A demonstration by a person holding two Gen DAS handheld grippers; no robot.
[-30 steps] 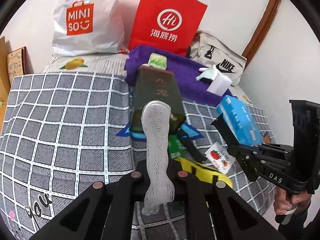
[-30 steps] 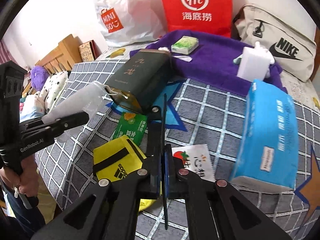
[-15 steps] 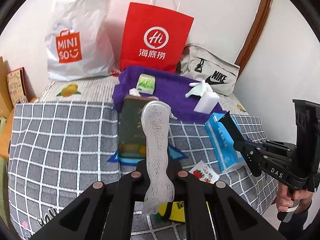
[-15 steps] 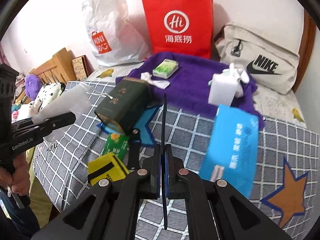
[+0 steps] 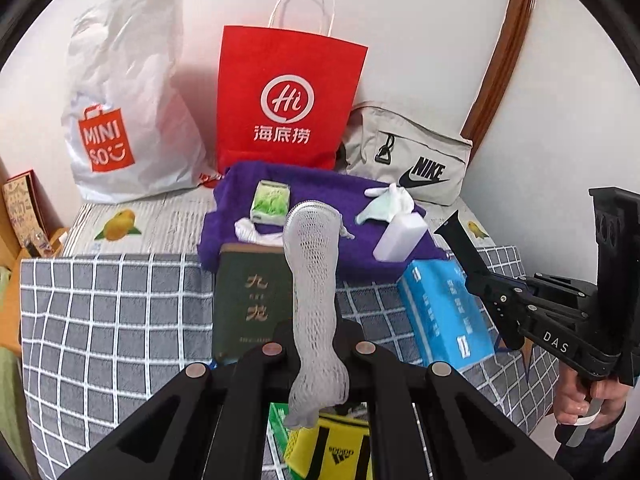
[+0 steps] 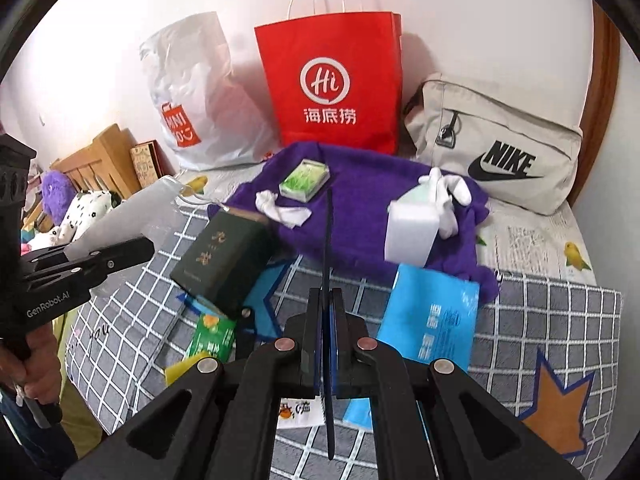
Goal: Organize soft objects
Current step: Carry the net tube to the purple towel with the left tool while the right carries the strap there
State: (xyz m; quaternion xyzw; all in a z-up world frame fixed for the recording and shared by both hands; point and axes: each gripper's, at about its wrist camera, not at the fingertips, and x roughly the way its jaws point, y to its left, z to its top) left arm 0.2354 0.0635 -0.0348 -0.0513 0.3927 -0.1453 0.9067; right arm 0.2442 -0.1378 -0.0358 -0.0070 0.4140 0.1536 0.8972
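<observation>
- Left wrist view: the left gripper is clamped on a white mesh pouch, which stands up between its jaws and hangs out below them.
- Below it lies a bed covered by a grey checked blanket.
- On the blanket rests a dark green box with gold characters, and to its right a blue tissue pack.
- Behind these, a purple towel carries a small green tissue packet, a white block and a white glove.
- Against the wall stand a white Miniso bag, a red paper bag and a beige Nike bag.
- A yellow Adidas item shows at the bottom edge.
- At the right, the right gripper is seen side on, held by a hand.

- Right wrist view: the right gripper is closed on a thin dark flat sheet, seen edge on; what it is I cannot tell.
- The dark green box lies left of centre, the blue tissue pack right of centre.
- The purple towel lies behind, with the green packet and white block on it.
- At the left, the left gripper holds the pale pouch above the blanket's edge.
- An orange star marks the blanket.
</observation>
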